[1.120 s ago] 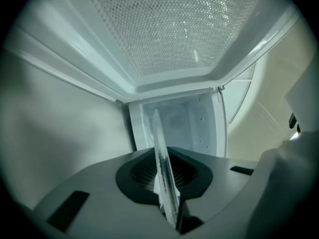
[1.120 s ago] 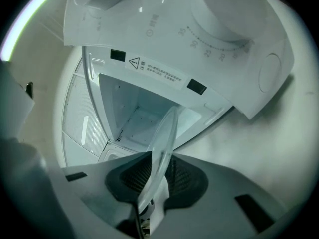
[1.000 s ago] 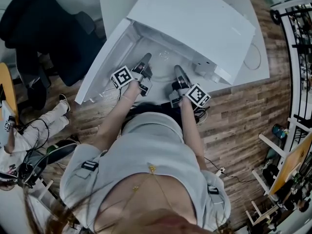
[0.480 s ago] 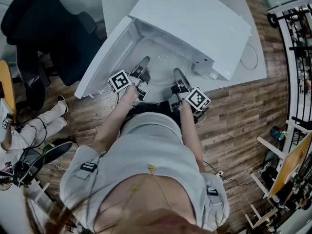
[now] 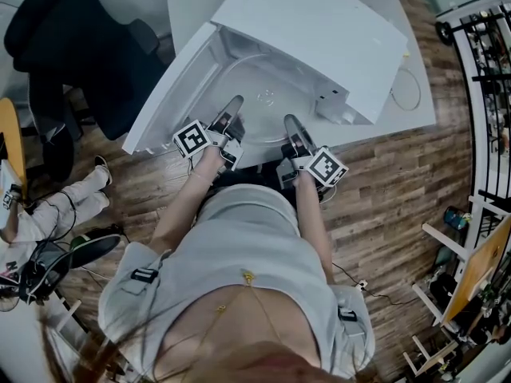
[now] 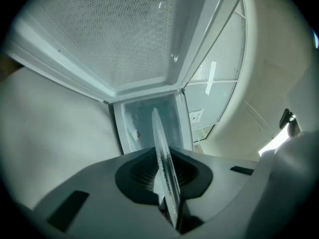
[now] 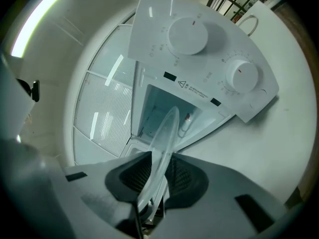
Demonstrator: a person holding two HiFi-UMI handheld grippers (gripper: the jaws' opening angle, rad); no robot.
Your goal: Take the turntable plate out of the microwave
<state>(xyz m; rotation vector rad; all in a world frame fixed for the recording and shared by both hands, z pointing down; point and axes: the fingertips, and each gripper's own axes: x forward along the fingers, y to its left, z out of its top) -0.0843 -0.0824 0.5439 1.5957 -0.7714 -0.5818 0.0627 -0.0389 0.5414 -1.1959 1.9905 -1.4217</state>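
Note:
The clear glass turntable plate (image 5: 265,86) hangs at the mouth of the white microwave (image 5: 319,30), whose door (image 5: 168,94) swings open to the left. My left gripper (image 5: 235,108) is shut on the plate's near left rim. My right gripper (image 5: 291,123) is shut on the near right rim. In the left gripper view the plate (image 6: 158,133) stands edge-on between the black pads of the left gripper (image 6: 165,177), under the door's mesh window (image 6: 114,29). In the right gripper view the plate (image 7: 167,128) runs between the pads of the right gripper (image 7: 158,180), below the two-knob control panel (image 7: 199,49).
The microwave sits on a white table (image 5: 419,106) with a white cable loop (image 5: 407,86) beside it. A black office chair (image 5: 72,46) stands to the left, another person's legs (image 5: 60,206) and cables lie on the wooden floor, and a shelf rack (image 5: 489,62) is at the right.
Both grippers have risen and drawn back toward me with the plate held between them. More of the plate now shows at the microwave's mouth.

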